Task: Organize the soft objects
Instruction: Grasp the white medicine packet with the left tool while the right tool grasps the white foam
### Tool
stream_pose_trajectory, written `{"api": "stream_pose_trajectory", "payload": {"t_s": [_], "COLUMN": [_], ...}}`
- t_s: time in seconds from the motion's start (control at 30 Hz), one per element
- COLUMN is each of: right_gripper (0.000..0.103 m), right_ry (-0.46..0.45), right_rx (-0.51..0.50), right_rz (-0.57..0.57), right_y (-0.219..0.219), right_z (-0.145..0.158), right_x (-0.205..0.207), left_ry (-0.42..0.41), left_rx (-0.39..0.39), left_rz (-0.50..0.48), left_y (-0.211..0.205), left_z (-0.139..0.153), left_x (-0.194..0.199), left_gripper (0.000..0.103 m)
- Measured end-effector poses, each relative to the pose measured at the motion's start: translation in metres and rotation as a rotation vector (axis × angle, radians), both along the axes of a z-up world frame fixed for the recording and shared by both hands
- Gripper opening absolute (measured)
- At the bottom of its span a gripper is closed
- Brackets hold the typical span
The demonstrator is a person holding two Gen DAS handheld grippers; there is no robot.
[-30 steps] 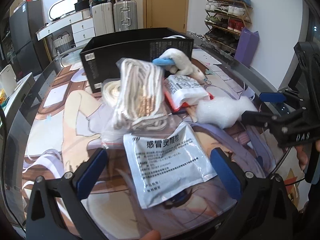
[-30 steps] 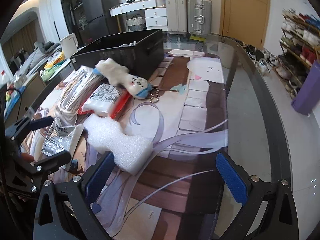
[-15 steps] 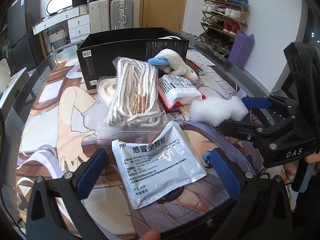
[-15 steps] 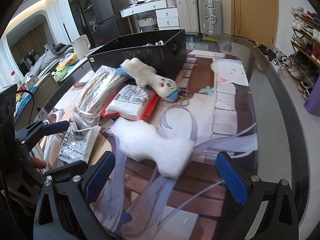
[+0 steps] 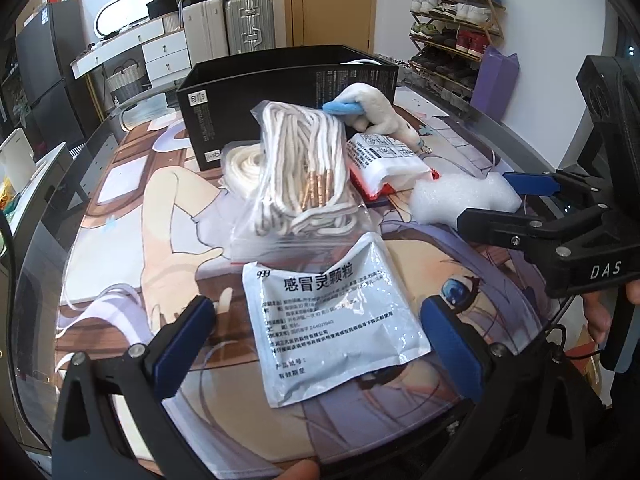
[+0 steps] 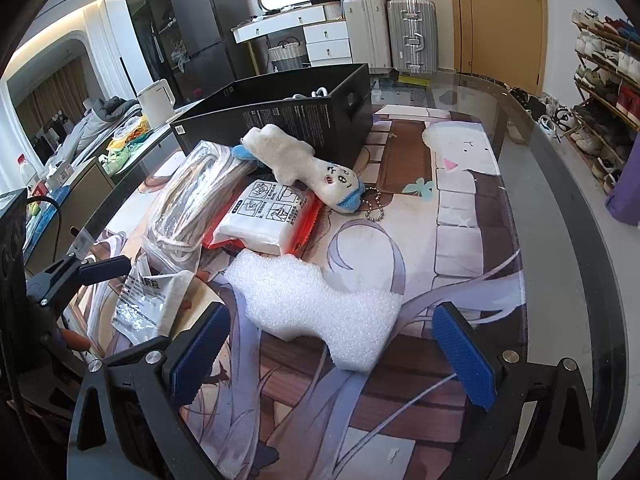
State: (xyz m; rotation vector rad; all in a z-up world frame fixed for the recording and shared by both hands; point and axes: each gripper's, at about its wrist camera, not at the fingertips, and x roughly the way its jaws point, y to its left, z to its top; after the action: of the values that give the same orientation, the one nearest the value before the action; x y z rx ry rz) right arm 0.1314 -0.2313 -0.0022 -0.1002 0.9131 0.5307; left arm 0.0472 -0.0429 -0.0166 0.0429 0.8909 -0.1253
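My left gripper (image 5: 316,332) is open, its jaws on either side of a silver medicine pouch (image 5: 336,316) lying flat on the printed mat. Behind it lies a clear bag of white cords (image 5: 304,176), a white and red packet (image 5: 384,156), and a white plush toy (image 5: 372,112). My right gripper (image 6: 332,344) is open, its jaws on either side of a white foam piece (image 6: 316,304). The right gripper also shows in the left wrist view (image 5: 516,208), by the foam (image 5: 464,196). The plush (image 6: 304,164) leans on the black box (image 6: 280,116).
The black open box (image 5: 280,88) stands at the back of the glass table. The table's curved edge (image 6: 580,240) runs along the right. A shoe rack (image 5: 456,28), suitcases (image 6: 408,36) and a white desk stand beyond.
Both grippers have moved forward: the left one closer to the medicine pouch, the right one up to the foam piece. Both stay open.
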Motion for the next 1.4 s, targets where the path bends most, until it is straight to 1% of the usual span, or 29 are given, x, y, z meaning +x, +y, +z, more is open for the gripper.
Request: {"api": "stream_pose_trajectory", "payload": {"t_s": [0.17,0.33,0.47,0.63,0.7,0.77,0.8,0.87,0.9,0.97,1.03,1.07,1.13,1.2,1.23,1.4], "right_gripper": [0.102,0.102,0.102,0.102,0.102,0.102,0.102,0.1,0.1,0.095,0.089,0.087,0.08,0.076,0.075,0.074], "right_ry": [-0.018,-0.025,-0.042,-0.046,-0.045,-0.046,-0.047,-0.05,-0.051,-0.056,-0.062,-0.064,-0.067,-0.071,-0.071,-0.076], "right_rx": [-0.025,-0.019,-0.061,-0.048,-0.036,-0.03,-0.029,-0.026,-0.025,-0.027,-0.035,-0.034,-0.033,-0.036,-0.034,-0.032], "right_rz": [-0.002,-0.02,-0.003,0.001,0.012,0.018,0.021,0.032,0.035,0.04,0.046,0.047,0.043,0.045,0.047,0.058], "right_y": [0.003,0.002,0.006,0.006,0.007,0.007,0.008,0.009,0.01,0.011,0.013,0.013,0.012,0.012,0.011,0.013], "right_z": [-0.002,-0.002,-0.004,-0.003,-0.003,-0.003,-0.002,-0.002,-0.002,-0.002,-0.001,-0.001,0.0,0.0,0.0,0.0], "right_x": [-0.001,0.001,-0.002,-0.003,-0.003,-0.004,-0.004,-0.006,-0.006,-0.007,-0.008,-0.008,-0.008,-0.008,-0.008,-0.008], "left_ry": [-0.001,-0.019,-0.023,-0.035,-0.04,-0.046,-0.05,-0.059,-0.061,-0.068,-0.072,-0.073,-0.075,-0.076,-0.076,-0.077], "left_rx": [-0.003,0.0,-0.001,-0.002,-0.004,-0.005,-0.005,-0.007,-0.008,-0.01,-0.012,-0.013,-0.015,-0.025,-0.029,-0.041], "left_rz": [-0.002,-0.012,-0.013,-0.009,-0.011,-0.022,-0.032,-0.048,-0.052,-0.063,-0.071,-0.072,-0.078,-0.084,-0.085,-0.095], "left_y": [0.002,0.003,0.003,0.002,0.002,0.001,0.0,-0.002,-0.002,-0.003,-0.004,-0.004,-0.004,-0.003,-0.003,-0.001], "left_z": [-0.001,-0.002,-0.001,-0.001,-0.001,0.0,0.001,0.002,0.003,0.004,0.005,0.005,0.006,0.007,0.008,0.009], "left_x": [-0.001,-0.003,-0.003,-0.004,-0.004,-0.005,-0.006,-0.007,-0.008,-0.009,-0.01,-0.01,-0.011,-0.011,-0.011,-0.012], "left_gripper": [0.103,0.103,0.103,0.103,0.1,0.093,0.091,0.081,0.079,0.072,0.07,0.069,0.067,0.063,0.06,0.058]}}
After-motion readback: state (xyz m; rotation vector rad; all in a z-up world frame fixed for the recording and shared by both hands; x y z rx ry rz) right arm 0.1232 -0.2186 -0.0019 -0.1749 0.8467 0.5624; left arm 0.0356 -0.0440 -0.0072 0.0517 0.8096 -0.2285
